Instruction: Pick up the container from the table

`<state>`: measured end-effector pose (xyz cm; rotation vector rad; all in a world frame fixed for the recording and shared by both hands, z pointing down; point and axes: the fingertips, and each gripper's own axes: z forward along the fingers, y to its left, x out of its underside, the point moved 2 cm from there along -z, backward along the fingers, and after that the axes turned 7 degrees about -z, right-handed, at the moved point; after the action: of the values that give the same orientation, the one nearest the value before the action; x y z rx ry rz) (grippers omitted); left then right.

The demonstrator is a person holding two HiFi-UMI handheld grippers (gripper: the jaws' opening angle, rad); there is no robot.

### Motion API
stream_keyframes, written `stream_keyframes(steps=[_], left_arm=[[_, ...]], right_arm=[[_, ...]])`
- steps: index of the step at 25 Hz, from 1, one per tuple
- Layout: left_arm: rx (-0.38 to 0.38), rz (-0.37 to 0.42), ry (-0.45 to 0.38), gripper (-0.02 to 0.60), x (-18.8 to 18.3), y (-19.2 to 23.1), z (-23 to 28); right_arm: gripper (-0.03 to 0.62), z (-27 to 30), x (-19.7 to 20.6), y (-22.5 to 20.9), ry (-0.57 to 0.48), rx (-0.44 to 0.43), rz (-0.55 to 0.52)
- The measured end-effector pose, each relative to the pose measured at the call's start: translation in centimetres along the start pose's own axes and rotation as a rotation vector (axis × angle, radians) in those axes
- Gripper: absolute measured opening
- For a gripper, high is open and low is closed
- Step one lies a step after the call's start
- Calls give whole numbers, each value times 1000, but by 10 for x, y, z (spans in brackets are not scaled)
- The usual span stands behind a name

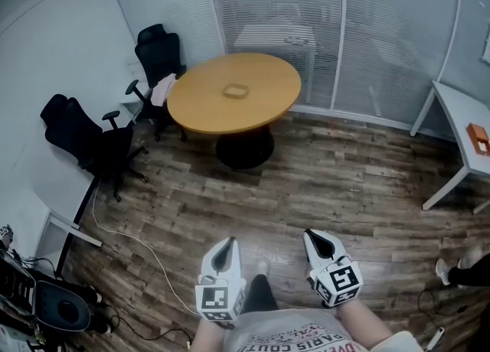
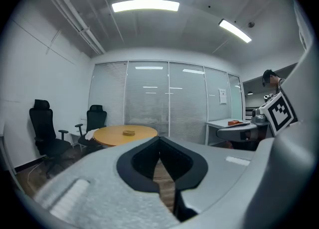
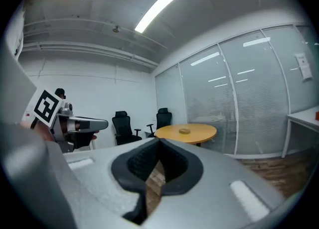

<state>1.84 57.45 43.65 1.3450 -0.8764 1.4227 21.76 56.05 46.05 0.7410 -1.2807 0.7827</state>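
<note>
Two grippers, both clenched on nothing. In its own view the left gripper [image 2: 159, 139] had its black-lined jaws meeting at the tips, with only floor showing through the gap behind them. The right gripper [image 3: 159, 141] was the same. Both had grey shells with a grainy matte finish, and each carried a cube with a black-and-white square marker [image 1: 217, 302].

The container [image 1: 236, 91] sat well apart from both grippers, near the middle of the round table [image 1: 268, 83]. It was small, low, squarish and tan, close to the tabletop's colour. The table had a smooth light-wood top on a dark pedestal base.

Only legible text: upside-down print on the person's shirt [image 1: 306, 339], "PARIS" plus a cut-off second word.

Rest of the room, from the head view:
- Floor [image 1: 329, 190] of grey-brown wood-look planks
- Two black office chairs [image 1: 84, 140] left of the table
- White desk [image 1: 459, 109] at the right, holding a flat orange object [image 1: 478, 138]
- Glass partition [image 1: 383, 29] with slatted blinds behind the table
- Thin white cable [image 1: 142, 243] trailing over the floor
</note>
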Motion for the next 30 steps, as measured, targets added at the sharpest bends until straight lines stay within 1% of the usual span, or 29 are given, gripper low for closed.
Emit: stream_keyframes(steps=[4, 8, 12, 16, 22, 26, 30], left_arm=[[36, -19, 5, 6, -14, 38, 59], [79, -13, 13, 6, -39, 79, 129], [114, 3, -11, 6, -66, 123, 192], [126, 8, -29, 6, -82, 157, 236], [89, -26, -2, 6, -82, 192, 280], [35, -32, -8, 6, -85, 212, 322], [-30, -32, -18, 6, -91, 226, 373]], right_arm=[[3, 60, -9, -20, 25, 39, -27], [3, 131, -34, -40, 33, 58, -59], [3, 202, -57, -59, 20, 84, -71], [3, 259, -67, -72, 12, 93, -75], [3, 320, -67, -88, 24, 66, -77], [3, 369, -67, -115, 22, 23, -78], [3, 425, -68, -152, 8, -36, -92]])
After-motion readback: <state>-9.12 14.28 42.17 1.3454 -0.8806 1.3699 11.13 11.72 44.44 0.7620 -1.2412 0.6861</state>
